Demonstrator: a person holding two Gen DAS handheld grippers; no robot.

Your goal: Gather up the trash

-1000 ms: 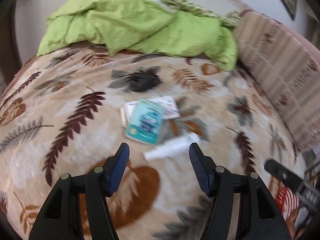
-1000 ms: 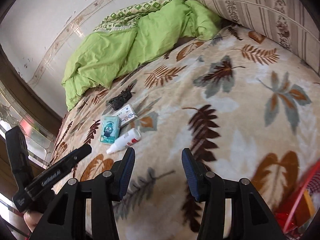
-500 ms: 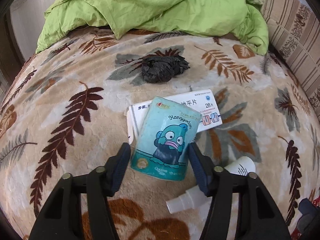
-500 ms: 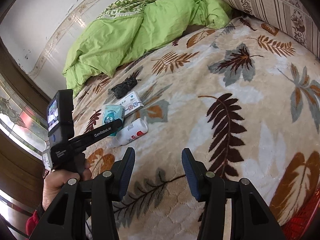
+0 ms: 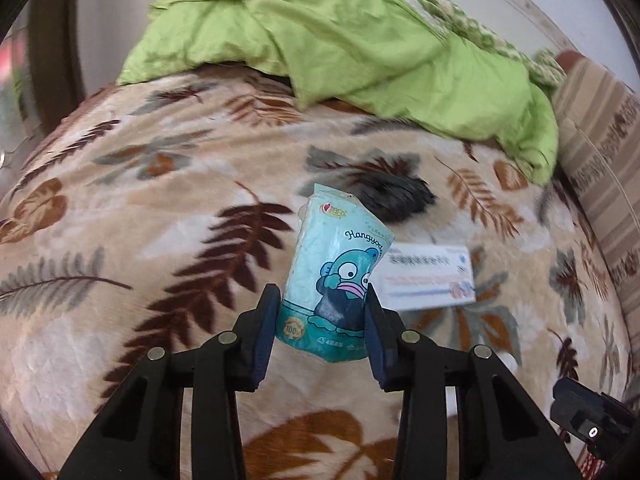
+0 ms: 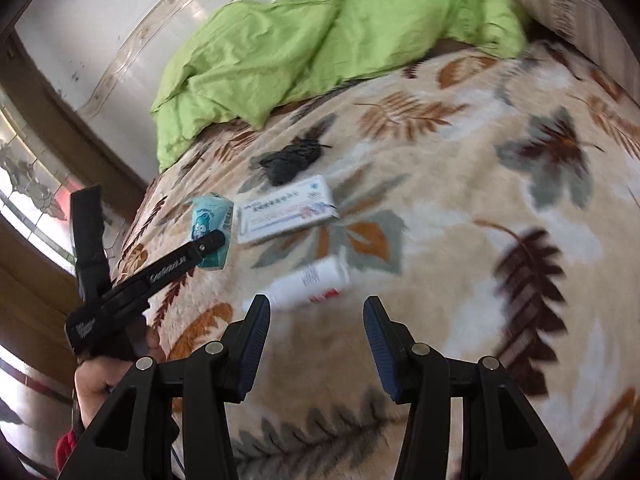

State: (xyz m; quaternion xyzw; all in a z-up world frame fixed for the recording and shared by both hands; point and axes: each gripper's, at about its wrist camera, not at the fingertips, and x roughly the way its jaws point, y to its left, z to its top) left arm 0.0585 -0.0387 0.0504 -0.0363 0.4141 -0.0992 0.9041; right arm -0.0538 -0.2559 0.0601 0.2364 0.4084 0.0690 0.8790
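Now the left gripper (image 5: 322, 312) is closing its jaws on the blue tissue pack (image 5: 334, 276), and the pads press its sides. The pack tips up off the leaf blanket (image 5: 160, 240). Just beside it lies a white box (image 5: 428, 280), and a black bag (image 5: 396, 196) sits behind. The right gripper (image 6: 316, 330) is partly open and holds nothing. A white bottle (image 6: 308, 280) lies on the blanket just in front of its tips. A green quilt (image 5: 360, 40) is piled at the far end.
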